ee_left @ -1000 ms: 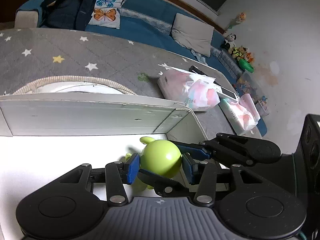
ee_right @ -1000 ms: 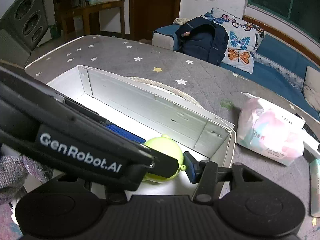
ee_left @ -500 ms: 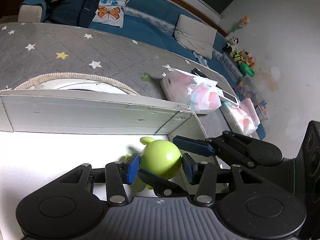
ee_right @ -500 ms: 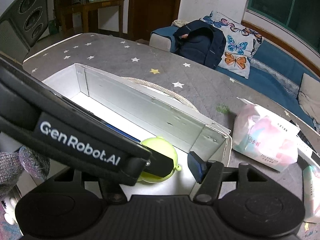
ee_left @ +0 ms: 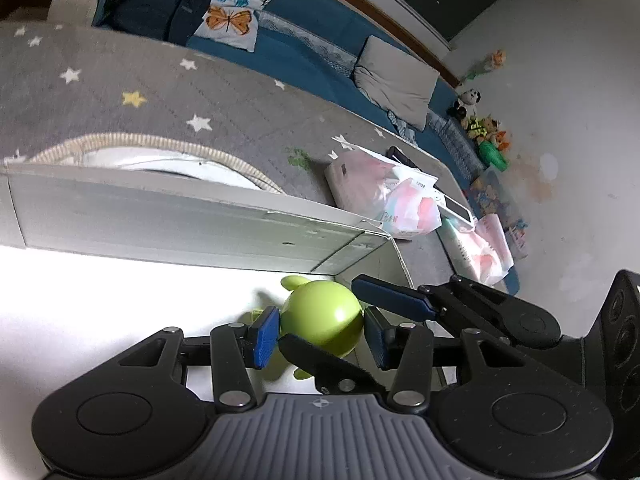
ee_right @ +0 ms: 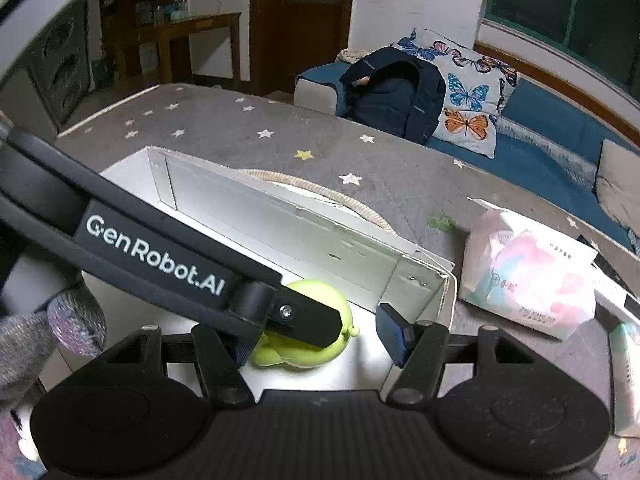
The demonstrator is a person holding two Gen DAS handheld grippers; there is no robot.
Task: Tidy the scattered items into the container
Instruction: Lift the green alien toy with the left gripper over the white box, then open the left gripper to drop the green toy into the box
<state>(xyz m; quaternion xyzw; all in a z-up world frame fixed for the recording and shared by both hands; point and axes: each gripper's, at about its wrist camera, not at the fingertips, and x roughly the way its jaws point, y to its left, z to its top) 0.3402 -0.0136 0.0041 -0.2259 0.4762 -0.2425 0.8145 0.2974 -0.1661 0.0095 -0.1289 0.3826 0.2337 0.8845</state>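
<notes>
A round green toy (ee_left: 320, 316) with small ears lies on the floor of the white box (ee_left: 160, 220), in its right-hand corner. My left gripper (ee_left: 320, 334) has its blue pads (ee_left: 266, 334) against both sides of the toy and is shut on it. In the right wrist view the toy (ee_right: 316, 290) shows under the left gripper's black finger. My right gripper (ee_right: 316, 340) is open. Its blue right pad (ee_right: 392, 332) stands clear of the toy, and its left finger is hidden. In the left wrist view its fingers (ee_left: 392, 298) straddle the toy without touching it.
The box wall (ee_right: 280, 220) rises behind the toy, with a woven basket rim (ee_left: 160, 144) beyond it. Pink tissue packs (ee_right: 528, 276) lie to the right on the grey starred cover. A black speaker (ee_left: 624, 340) stands at far right. A grey knitted sleeve (ee_right: 72, 320) is at left.
The right gripper's jaws have spread and its pad has come off the toy. The left gripper still holds the toy in the same spot, with a slight roll.
</notes>
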